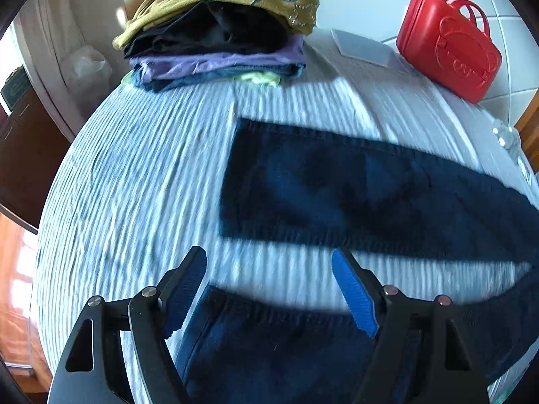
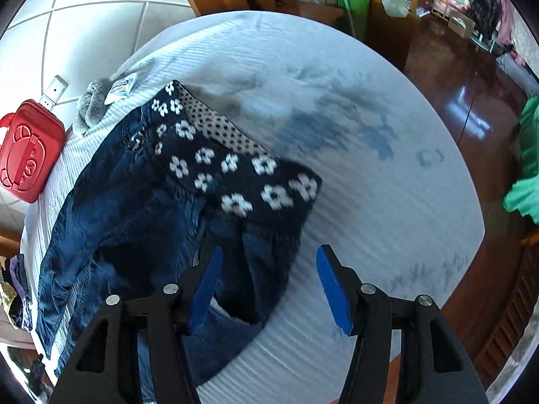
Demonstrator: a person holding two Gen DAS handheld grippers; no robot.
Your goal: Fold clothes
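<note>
Jeans (image 2: 134,208) lie spread on the bed (image 1: 134,175), not yet folded. Both legs run flat across the ribbed cover in the left wrist view; in the right wrist view the waist end sits under a dark flowered garment (image 2: 242,181) and a dotted cloth (image 2: 222,128).

Left gripper (image 1: 269,289): fingers apart, hanging over a leg hem, nothing between the pads. Right gripper (image 2: 269,286): fingers apart, partly over the denim near the seat, holding nothing.

Done so far, we judge: a stack of folded clothes (image 1: 219,43) at the bed's far edge. Left: the jeans, and seemingly the flowered piece and dotted cloth.

Around: red case (image 1: 448,47) on the bed's edge by the tiled wall, a white card (image 1: 363,47) beside it, a grey plush item (image 2: 91,104) near the jeans' waist. We reckon the flowered garment on the waistband stands in the way of a clean fold.
</note>
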